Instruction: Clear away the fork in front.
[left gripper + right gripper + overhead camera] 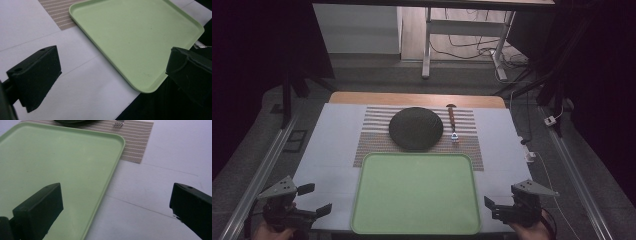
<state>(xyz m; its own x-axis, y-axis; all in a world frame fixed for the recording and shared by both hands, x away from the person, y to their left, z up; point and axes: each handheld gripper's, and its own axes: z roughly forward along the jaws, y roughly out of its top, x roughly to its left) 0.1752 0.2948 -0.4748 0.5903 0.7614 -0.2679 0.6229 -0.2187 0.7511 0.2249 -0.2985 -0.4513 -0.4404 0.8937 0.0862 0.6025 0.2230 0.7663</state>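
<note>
Green tray (pixel 414 192) between both gaping, empty tools; high view alone with whole dark plate (pixel 416 128), perhaps fork (pixel 453 121).

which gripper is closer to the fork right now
Right. The fork lies right of the dark plate; the right gripper sits on that side, the left gripper across the green tray.

Both handheld units are chunky matte black, the left gripper (pixel 314 199) and right gripper (pixel 490 208) each topped by a grey three-cornered plate with small holes. Blocky black fingers (pixel 35 76), round recesses near the tips.
</note>
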